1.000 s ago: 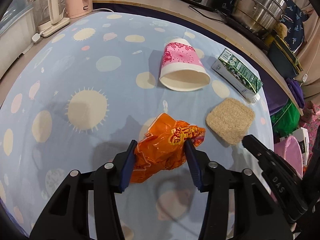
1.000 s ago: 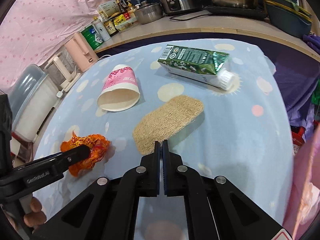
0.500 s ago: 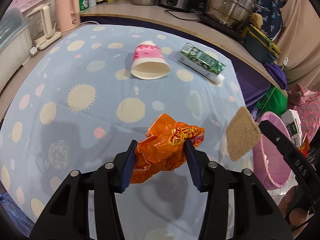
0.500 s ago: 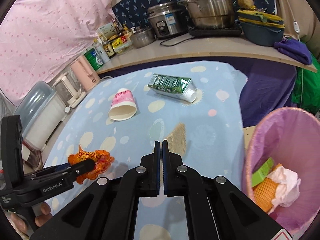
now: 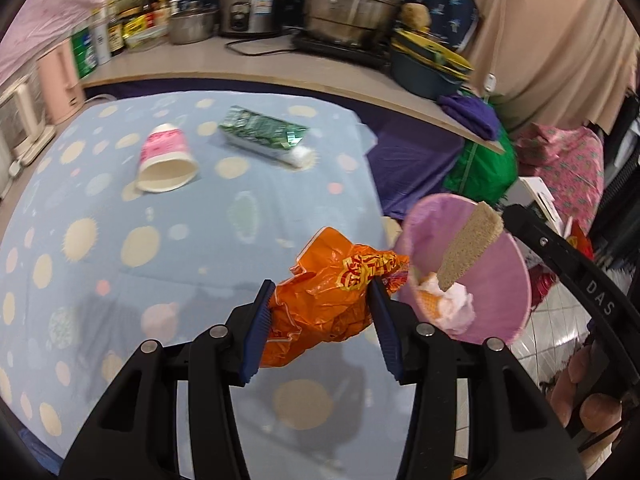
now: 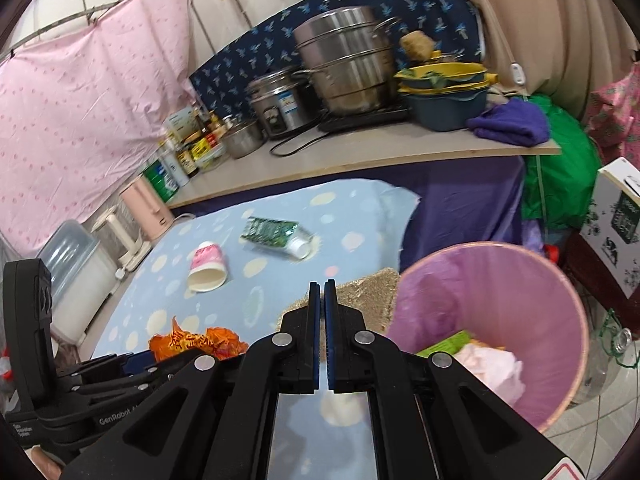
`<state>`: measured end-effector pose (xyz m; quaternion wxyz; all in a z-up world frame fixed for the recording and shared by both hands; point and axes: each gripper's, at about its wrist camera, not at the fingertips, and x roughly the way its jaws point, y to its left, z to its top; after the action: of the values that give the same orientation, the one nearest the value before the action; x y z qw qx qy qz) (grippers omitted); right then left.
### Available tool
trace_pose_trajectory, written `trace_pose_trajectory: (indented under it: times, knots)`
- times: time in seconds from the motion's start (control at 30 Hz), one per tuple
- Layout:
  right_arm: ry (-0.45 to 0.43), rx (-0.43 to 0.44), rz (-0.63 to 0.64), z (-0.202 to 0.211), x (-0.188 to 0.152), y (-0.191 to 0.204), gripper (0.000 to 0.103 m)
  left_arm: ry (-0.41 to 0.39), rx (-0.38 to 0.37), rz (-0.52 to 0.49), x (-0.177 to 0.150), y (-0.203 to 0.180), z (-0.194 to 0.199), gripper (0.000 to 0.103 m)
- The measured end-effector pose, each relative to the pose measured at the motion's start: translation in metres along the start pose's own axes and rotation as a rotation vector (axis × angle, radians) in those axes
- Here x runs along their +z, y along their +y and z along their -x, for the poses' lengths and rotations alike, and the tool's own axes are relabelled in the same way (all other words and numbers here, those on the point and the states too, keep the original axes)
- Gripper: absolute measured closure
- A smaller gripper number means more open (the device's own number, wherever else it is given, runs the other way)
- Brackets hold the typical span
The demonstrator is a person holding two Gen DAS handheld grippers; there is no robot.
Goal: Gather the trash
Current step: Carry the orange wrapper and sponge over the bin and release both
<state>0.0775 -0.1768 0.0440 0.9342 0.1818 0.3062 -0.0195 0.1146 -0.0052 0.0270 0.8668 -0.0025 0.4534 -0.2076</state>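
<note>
My left gripper (image 5: pixel 322 304) is shut on a crumpled orange wrapper (image 5: pixel 332 296) and holds it in the air near the table's right edge. The wrapper also shows in the right wrist view (image 6: pixel 196 342). My right gripper (image 6: pixel 322 300) is shut on a flat tan sponge (image 6: pixel 368 296), seen in the left wrist view (image 5: pixel 470 246) hanging over the mouth of a pink trash bin (image 5: pixel 508 280). The bin (image 6: pixel 520 280) holds several pieces of trash. A pink paper cup (image 5: pixel 166 160) and a green carton (image 5: pixel 264 132) lie on their sides on the table.
The table has a blue spotted cloth (image 5: pixel 100 220). A counter (image 5: pixel 280 72) behind carries pots, a rice cooker and bottles. A green bag (image 5: pixel 480 168), a purple cloth and a white box (image 6: pixel 620 216) stand right of the bin. A kettle and plastic box are at left.
Both grippers have lifted and swung right toward the bin. The sponge has gone from above the table edge to over the bin's mouth. The wrapper has stayed gripped.
</note>
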Motion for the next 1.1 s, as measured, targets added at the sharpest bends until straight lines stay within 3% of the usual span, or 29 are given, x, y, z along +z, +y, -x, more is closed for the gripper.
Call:
trace_pose_trajectory:
  times: [0.23,0.5,1.1]
  knots:
    - [-0.040,-0.066,-0.052,0.019,0.003,-0.044,0.100,-0.003,-0.054,-0.099,0.007,-0.059,-0.012,0.058]
    - [-0.048,-0.105,-0.106,0.026,-0.001,-0.080,0.100,0.016,-0.084,-0.164,0.008,-0.100,-0.028,0.058]
    - [-0.041,-0.134,-0.158,0.023,-0.005,-0.113,0.100,0.051,-0.076,-0.210,0.010,-0.130,-0.054,0.058]
